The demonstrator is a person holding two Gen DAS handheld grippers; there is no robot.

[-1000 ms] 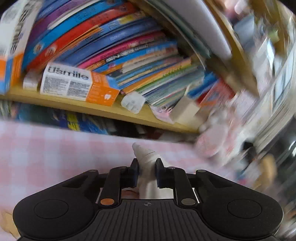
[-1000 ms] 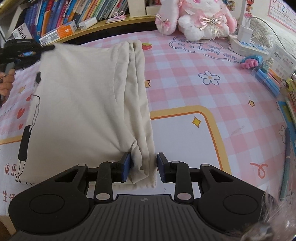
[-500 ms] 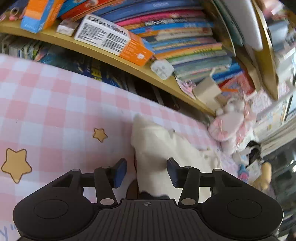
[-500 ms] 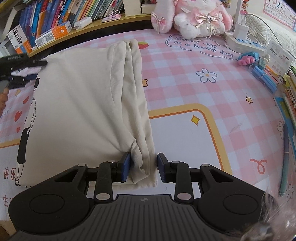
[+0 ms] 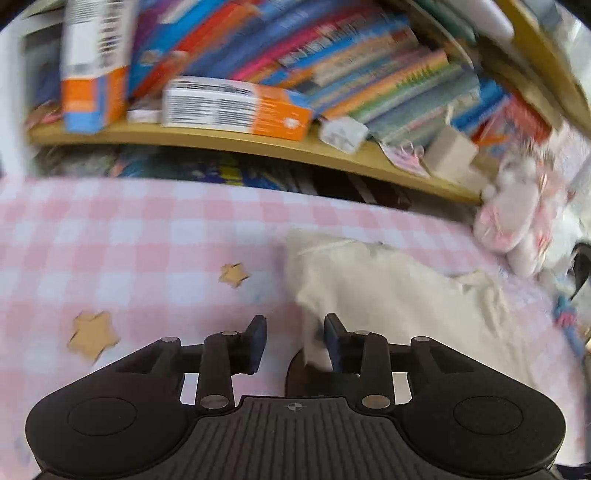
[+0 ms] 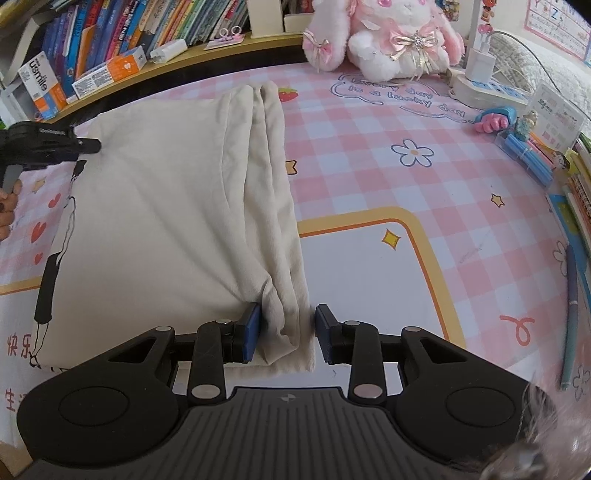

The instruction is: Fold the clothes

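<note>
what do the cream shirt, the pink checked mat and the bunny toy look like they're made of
Cream shirt: soft matte knit, probably cotton jersey; it drapes in limp rounded folds.
Pink checked mat: smooth printed sheet, likely vinyl or plastic; it lies flat with a faint sheen and no visible weave.
Bunny toy: fluffy plush, probably synthetic pile, with shiny satin-like bows.

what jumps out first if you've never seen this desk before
The cream garment lies folded on the left half of the pink checked mat, its bunched edge between the jaws of the right gripper. Behind it, at the mat's far edge, sits a pink-and-white plush rabbit, with a shelf of colourful books at upper left.
</note>
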